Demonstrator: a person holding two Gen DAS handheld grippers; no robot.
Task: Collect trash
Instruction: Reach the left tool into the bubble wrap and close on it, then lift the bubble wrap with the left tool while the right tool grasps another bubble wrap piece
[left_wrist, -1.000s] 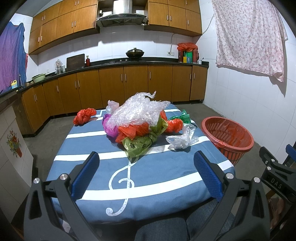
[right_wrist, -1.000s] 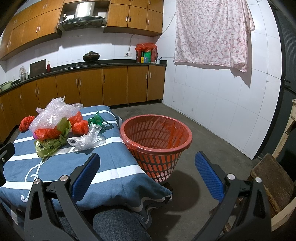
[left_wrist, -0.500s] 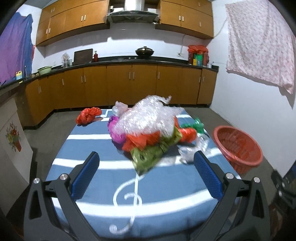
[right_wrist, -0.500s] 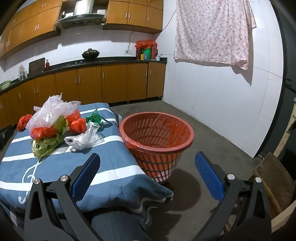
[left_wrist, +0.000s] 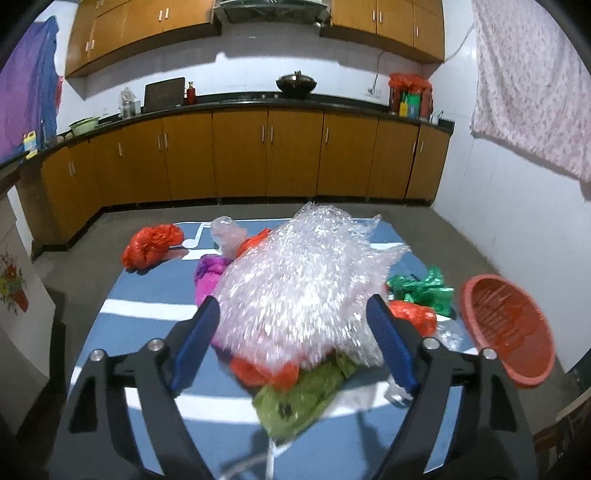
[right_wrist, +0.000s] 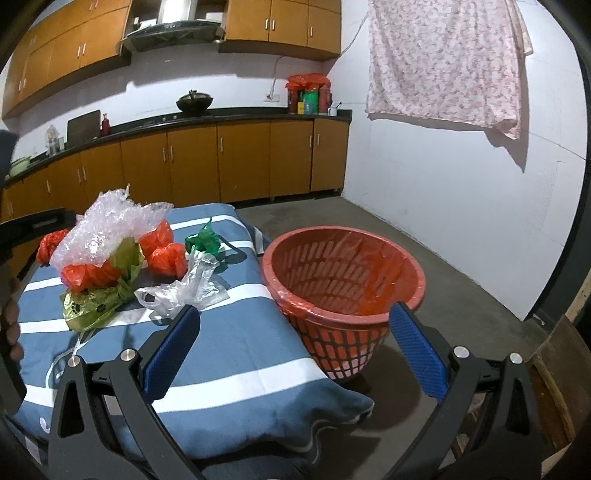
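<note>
A pile of plastic trash lies on the blue striped table (left_wrist: 147, 295). On top is clear bubble wrap (left_wrist: 303, 280), over red, purple and green bags (left_wrist: 295, 395). My left gripper (left_wrist: 295, 339) is open, its blue fingers on either side of the bubble wrap. A separate red bag (left_wrist: 151, 245) lies far left, a green bag (left_wrist: 421, 288) to the right. The red trash basket (right_wrist: 343, 288) stands on the floor right of the table. My right gripper (right_wrist: 291, 354) is open and empty above the table's edge, before the basket. The pile (right_wrist: 107, 254) shows at left there.
A clear plastic bag (right_wrist: 188, 291) lies on the table near the basket. Brown kitchen cabinets (left_wrist: 240, 155) run along the far wall. A floral cloth (right_wrist: 447, 62) hangs on the right wall. A wooden stool (right_wrist: 554, 387) stands at the lower right.
My left gripper has moved forward over the table and now straddles the bubble wrap. My right gripper has barely moved.
</note>
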